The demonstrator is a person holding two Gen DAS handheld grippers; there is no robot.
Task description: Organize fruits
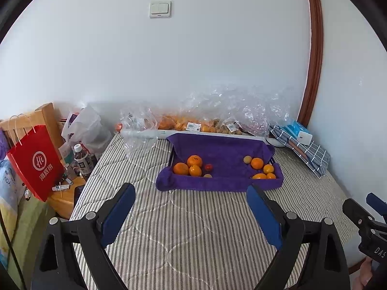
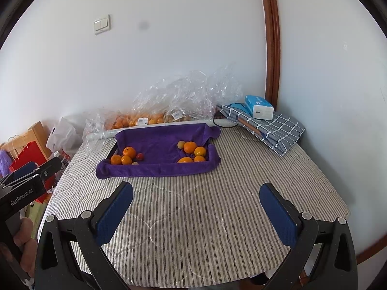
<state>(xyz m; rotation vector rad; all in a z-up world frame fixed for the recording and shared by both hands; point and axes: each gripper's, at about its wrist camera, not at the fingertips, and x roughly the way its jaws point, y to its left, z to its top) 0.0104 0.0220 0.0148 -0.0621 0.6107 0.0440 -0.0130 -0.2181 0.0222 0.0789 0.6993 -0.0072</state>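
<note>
A: What step is in hand?

B: None can be settled. Left tongs [image 1: 191,207] and right tongs [image 2: 196,209] are held wide open, empty, short of the tray [image 1: 217,181].

A: Contents?

B: Mixed fruit is grouped at the left end [image 1: 192,165] and at the right end [image 1: 262,168]; sorted or awaiting sorting cannot be told.

Black grippers [image 1: 191,193], blue-padded jaws
</note>
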